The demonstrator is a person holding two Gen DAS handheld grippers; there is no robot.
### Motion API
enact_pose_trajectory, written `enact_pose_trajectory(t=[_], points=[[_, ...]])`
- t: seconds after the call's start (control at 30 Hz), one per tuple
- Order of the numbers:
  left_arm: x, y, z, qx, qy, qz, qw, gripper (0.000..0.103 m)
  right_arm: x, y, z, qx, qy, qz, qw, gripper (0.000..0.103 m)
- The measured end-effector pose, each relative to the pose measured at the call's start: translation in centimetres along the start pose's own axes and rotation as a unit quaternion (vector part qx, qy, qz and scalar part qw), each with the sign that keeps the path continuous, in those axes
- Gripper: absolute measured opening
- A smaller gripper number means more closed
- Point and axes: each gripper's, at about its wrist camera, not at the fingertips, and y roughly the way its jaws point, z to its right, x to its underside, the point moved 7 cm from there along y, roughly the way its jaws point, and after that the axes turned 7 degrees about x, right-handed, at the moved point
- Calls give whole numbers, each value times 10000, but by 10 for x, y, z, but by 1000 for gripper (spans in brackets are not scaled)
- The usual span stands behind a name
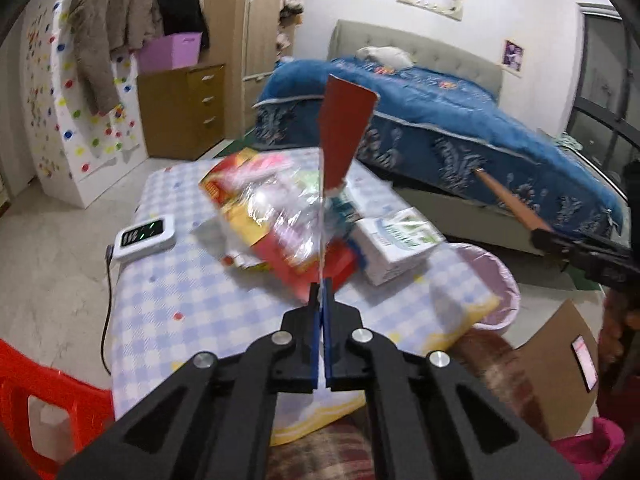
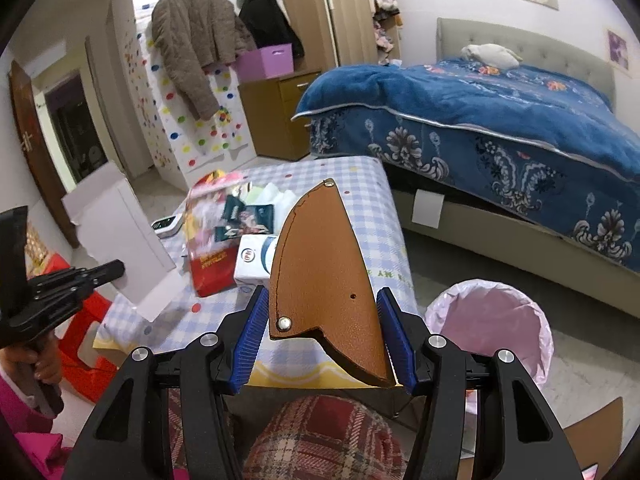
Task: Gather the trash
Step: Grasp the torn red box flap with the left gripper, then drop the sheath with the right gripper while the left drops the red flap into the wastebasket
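Observation:
My left gripper (image 1: 320, 294) is shut on a thin flat sheet seen edge-on, with a red card panel (image 1: 344, 128) at its far end, held above the table. In the right wrist view it shows as a white sheet (image 2: 120, 240). My right gripper (image 2: 320, 320) is shut on a brown leather sheath (image 2: 324, 280), held above the table's near edge. Trash lies on the checked table (image 1: 180, 280): a red and yellow plastic bag (image 1: 272, 216), dark packets (image 2: 248, 216) and a white box (image 1: 400, 240). A bin with a pink liner (image 2: 492, 320) stands right of the table.
A white device with a cable (image 1: 146, 236) lies on the table's left side. A red plastic stool (image 1: 40, 400) stands at the left. A cardboard box (image 1: 560, 360) sits on the floor at the right. A bed with a blue quilt (image 2: 500, 120) is behind.

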Motion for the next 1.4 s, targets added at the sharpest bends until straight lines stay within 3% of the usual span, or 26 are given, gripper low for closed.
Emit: enact_pose_trajectory(t=[0.13, 0.5, 0.77, 1.07, 1.4], points=[[-9, 0, 24, -124, 378, 116, 9991, 0, 4, -4, 13, 73, 128, 40, 9999, 55], [-21, 18, 73, 216, 579, 91, 9980, 0, 24, -3, 77, 388, 759, -8, 9964, 55], [-11, 60, 133, 784, 877, -144, 9930, 0, 40, -5, 113, 641, 1110, -65, 9917, 55], [-23, 103, 176, 1202, 1036, -322, 9868, 0, 48, -6, 140, 1050, 1191, -103, 9873, 55], [-25, 174, 243, 1582, 1512, -696, 9733, 0, 67, 17, 191, 1545, 1469, -435, 9761, 55]])
